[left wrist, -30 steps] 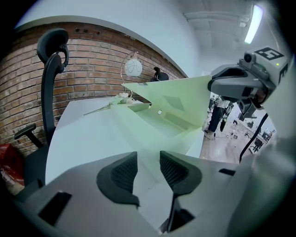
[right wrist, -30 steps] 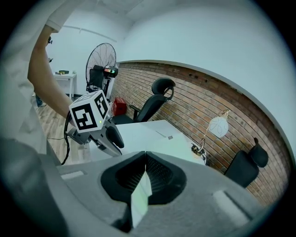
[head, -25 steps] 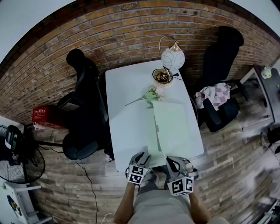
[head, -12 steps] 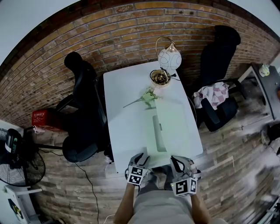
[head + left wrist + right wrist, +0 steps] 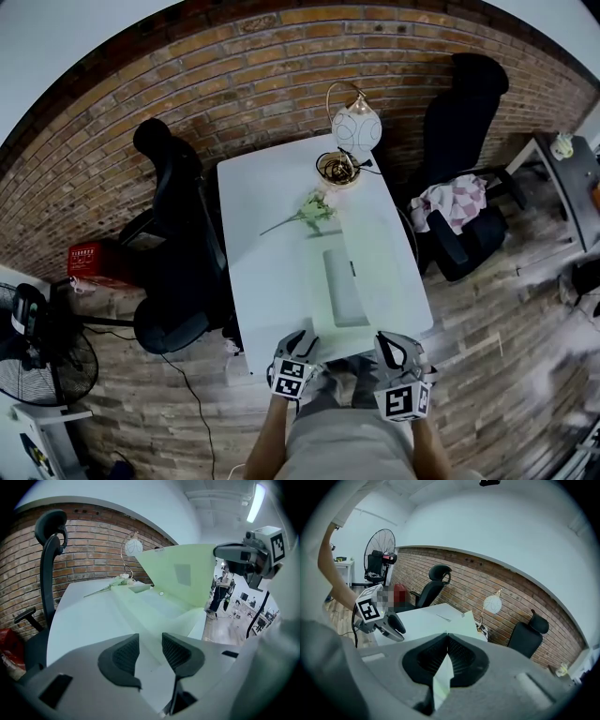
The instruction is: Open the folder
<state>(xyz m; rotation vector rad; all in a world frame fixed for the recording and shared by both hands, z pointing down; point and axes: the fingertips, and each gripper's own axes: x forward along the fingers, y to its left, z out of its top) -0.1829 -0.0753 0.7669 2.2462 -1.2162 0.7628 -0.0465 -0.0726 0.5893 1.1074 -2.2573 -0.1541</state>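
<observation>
A pale green folder point(image 5: 370, 267) lies on the right half of the white table point(image 5: 262, 272). Its cover point(image 5: 187, 571) stands lifted like a tent wall, and the inside sheet point(image 5: 157, 606) shows under it. My right gripper point(image 5: 391, 343) is at the table's near edge, shut on the cover's near corner; the thin green edge point(image 5: 442, 679) runs between its pads. My left gripper point(image 5: 304, 339) hovers at the near edge left of the folder. In the left gripper view its jaws point(image 5: 151, 641) stand apart with nothing pinched, and the right gripper point(image 5: 243, 557) shows up high.
At the table's far end stand a white globe lamp point(image 5: 356, 124), a small bowl point(image 5: 336, 167) and a flower stem point(image 5: 312, 208). Black chairs point(image 5: 178, 234) point(image 5: 466, 98) flank the table, and another chair carries a pink cloth point(image 5: 457, 202). A fan point(image 5: 37, 347) and a red box point(image 5: 92, 264) are at the left.
My right gripper has moved right and upward with the cover. The cover has risen, and more of the folder's inside shows. The left gripper has stayed put.
</observation>
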